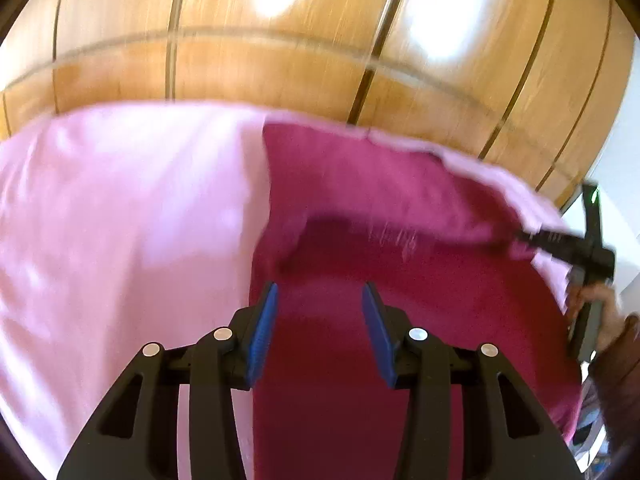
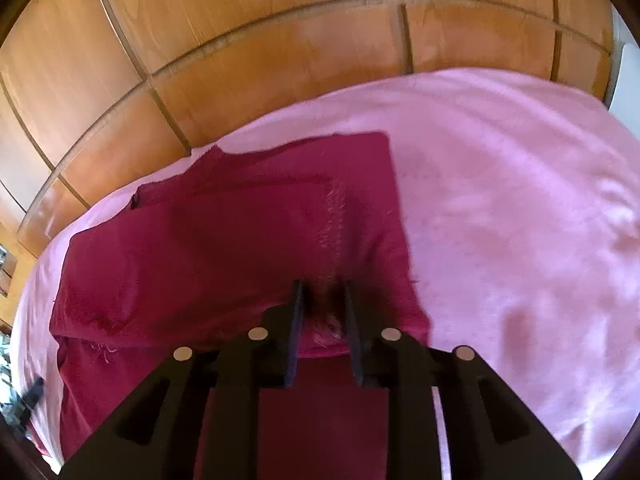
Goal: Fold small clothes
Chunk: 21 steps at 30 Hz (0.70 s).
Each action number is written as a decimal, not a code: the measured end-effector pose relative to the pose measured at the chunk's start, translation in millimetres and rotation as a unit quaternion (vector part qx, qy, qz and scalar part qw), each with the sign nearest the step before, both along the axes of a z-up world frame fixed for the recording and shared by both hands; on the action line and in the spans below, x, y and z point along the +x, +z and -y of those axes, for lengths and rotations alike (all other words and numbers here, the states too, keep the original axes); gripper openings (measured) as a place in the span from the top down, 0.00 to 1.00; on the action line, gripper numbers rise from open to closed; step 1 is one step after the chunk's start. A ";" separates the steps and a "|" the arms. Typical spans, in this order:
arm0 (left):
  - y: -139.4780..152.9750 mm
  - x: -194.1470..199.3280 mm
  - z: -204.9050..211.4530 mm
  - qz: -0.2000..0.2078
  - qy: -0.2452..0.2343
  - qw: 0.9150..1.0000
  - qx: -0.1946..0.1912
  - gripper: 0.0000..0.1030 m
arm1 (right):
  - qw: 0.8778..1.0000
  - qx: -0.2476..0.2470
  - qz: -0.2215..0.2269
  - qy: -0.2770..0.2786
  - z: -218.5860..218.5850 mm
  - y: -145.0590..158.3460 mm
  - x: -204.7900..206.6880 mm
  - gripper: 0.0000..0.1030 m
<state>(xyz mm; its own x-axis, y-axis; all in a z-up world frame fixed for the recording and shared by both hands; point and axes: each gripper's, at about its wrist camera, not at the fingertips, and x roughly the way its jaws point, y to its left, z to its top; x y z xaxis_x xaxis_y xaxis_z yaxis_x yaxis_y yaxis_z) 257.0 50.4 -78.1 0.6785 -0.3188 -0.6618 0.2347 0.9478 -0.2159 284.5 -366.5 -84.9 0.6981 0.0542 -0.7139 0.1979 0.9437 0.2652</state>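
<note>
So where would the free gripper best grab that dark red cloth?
Probably its straight left edge on the pink sheet, coming in from the sheet side. That border lies flat and exposed. The left gripper hovers open above the dark red cloth; the right gripper appears to pinch a bunched fold.

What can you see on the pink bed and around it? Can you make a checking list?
Surface: pink sheet, smooth with soft wrinkles.
Job's things: dark red cloth lying on the sheet, partly folded, with a frayed edge.
Clutter: nothing seen on the sheet.
Grippers: left gripper open above the cloth, holding nothing; right gripper closed on a bunch of the cloth's edge.
Cables: nothing seen.
Surroundings: wooden panelled wall behind the bed; blurred items at the left edge of the right wrist view, too unclear to name.
</note>
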 end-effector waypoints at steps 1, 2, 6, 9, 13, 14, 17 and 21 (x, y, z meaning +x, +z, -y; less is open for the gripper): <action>10.1 4.7 -0.8 0.015 0.002 1.000 -0.004 0.58 | 1.000 0.000 0.006 -0.004 3.0 2.9 -4.6 0.49; 16.1 10.2 -0.2 0.023 0.004 1.000 -0.008 0.58 | 1.000 -0.002 0.019 -0.012 5.3 7.0 -11.3 0.45; 25.8 46.9 8.1 0.035 0.012 0.999 -0.030 0.58 | 0.999 -0.005 0.051 0.008 -13.8 26.9 -9.2 0.45; 13.8 74.3 24.3 0.016 0.007 0.999 -0.030 0.58 | 0.997 -0.030 0.049 0.043 -40.5 27.3 9.8 0.45; -20.9 89.5 46.2 -0.022 -0.011 1.000 0.011 0.58 | 0.997 -0.047 0.021 0.062 -57.0 9.4 42.4 0.44; -32.7 91.7 50.0 -0.036 -0.012 0.999 0.022 0.58 | 0.996 -0.058 0.011 0.060 -56.9 1.4 48.4 0.43; -53.1 86.7 48.8 -0.038 -0.020 0.999 0.022 0.58 | 0.996 -0.071 -0.010 0.055 -49.8 -29.2 55.8 0.40; -46.2 85.9 38.5 -0.047 -0.024 0.999 0.000 0.58 | 0.997 -0.054 0.014 0.056 -44.0 -33.4 48.2 0.39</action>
